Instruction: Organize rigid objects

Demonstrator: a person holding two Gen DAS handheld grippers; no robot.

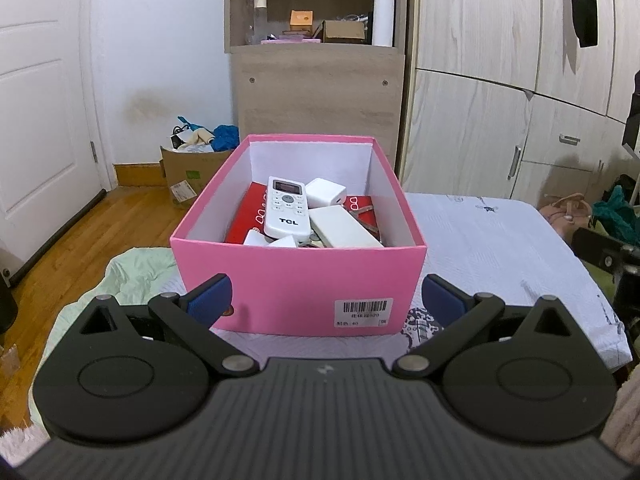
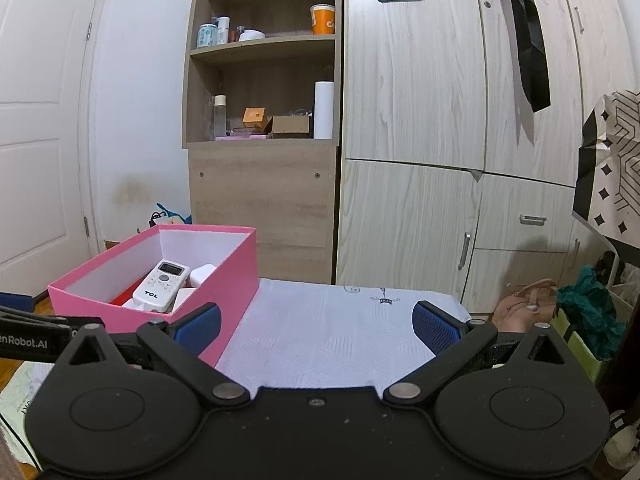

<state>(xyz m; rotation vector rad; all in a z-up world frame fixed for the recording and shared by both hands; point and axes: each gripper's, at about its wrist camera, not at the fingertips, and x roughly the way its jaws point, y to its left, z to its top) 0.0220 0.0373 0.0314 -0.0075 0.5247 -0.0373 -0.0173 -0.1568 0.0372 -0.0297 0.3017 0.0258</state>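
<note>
White TCL remote (image 1: 287, 208) is seen in open pink cardboard box (image 1: 304, 280); L gripper (image 1: 328, 300) & R gripper (image 2: 316, 326) are held wide apart, nothing gripped.

Left wrist: close behind the box (image 1: 298, 280), facing the shelf (image 1: 316, 76).
Right wrist: further right, box (image 2: 224, 280) at left.
Shared: box, shelf.

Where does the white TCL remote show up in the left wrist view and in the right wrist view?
Left wrist: the remote lies centre frame, inside the pink box, on a red item.
Right wrist: the remote sits lower left, in the same pink box.
Shared landmark: the white roll standing on the wooden shelf behind.
</note>
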